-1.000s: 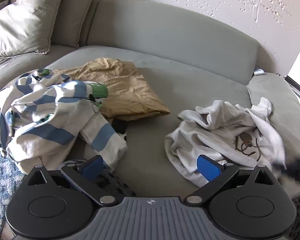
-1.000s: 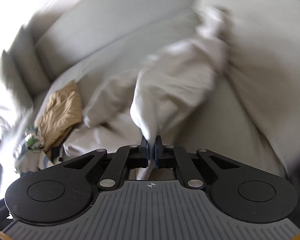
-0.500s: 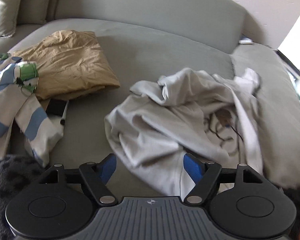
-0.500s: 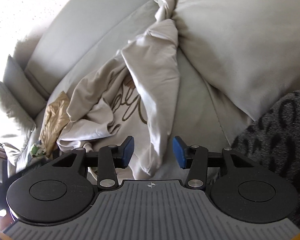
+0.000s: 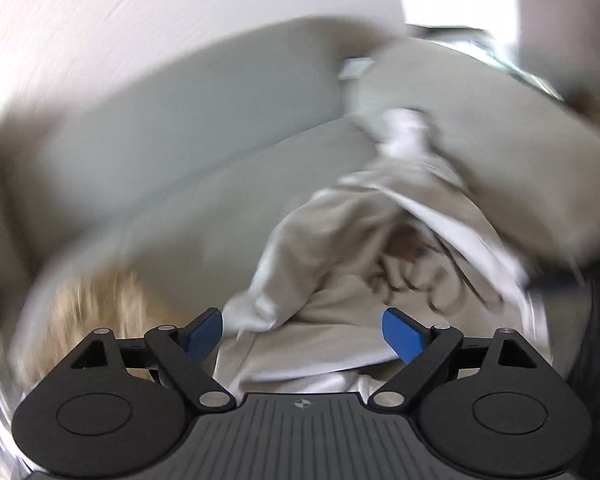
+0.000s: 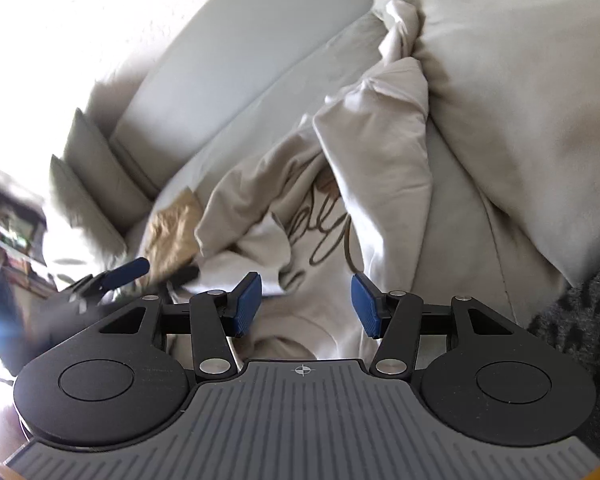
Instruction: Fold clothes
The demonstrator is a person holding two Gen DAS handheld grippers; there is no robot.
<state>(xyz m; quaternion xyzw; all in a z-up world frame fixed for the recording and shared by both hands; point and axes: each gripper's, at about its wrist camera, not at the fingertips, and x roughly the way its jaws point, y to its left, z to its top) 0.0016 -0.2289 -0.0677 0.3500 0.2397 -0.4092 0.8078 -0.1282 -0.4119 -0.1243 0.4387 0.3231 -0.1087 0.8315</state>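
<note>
On the sofa, a crumpled white shirt lies loose

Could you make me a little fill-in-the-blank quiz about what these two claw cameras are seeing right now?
1. The crumpled cream shirt lies on a grey ____.
2. The writing on the shirt is dark ____ in colour.
3. The pads of the right claw are coloured ____.
4. Beyond the shirt, toward the cushions, lies a folded ____-coloured garment.

Missing words: sofa; brown; blue; tan

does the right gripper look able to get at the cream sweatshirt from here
Probably yes: the cream sweatshirt lies crumpled on the sofa directly ahead of the right gripper, whose opening jaws hold nothing, with nothing in between.
</note>
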